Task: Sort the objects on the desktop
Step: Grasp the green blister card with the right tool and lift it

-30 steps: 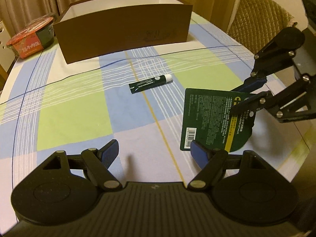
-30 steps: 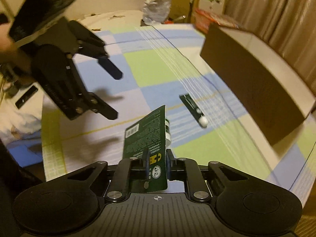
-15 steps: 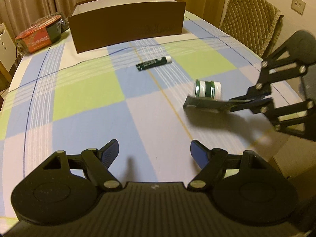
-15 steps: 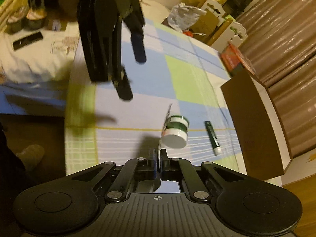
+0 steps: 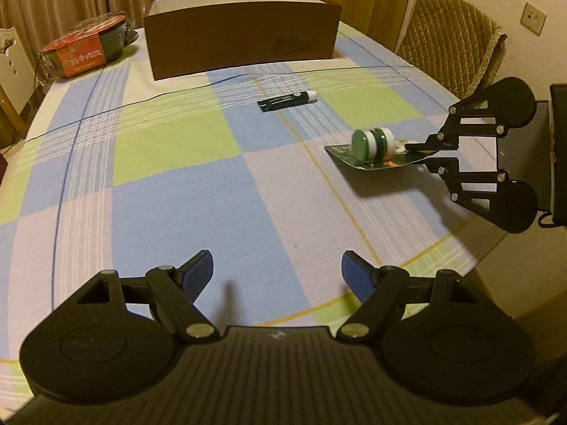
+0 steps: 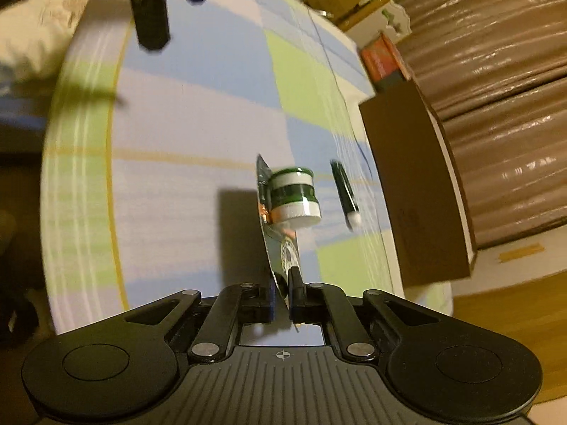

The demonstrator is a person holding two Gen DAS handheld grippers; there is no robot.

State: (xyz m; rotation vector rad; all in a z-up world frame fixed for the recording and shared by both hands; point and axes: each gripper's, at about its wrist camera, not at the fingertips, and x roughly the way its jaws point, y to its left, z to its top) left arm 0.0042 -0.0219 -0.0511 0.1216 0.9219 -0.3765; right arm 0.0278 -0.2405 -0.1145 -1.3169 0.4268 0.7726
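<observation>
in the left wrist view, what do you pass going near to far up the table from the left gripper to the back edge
left gripper → carded tape rolls held by the right gripper → dark green tube → brown box

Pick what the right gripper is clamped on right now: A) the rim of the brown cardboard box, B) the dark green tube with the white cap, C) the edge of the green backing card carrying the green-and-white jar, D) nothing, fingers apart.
C: the right gripper is shut on the edge of the green backing card, with the green-and-white jar sticking out from the card; the dark green tube with the white cap lies apart on the checked tablecloth.
</observation>
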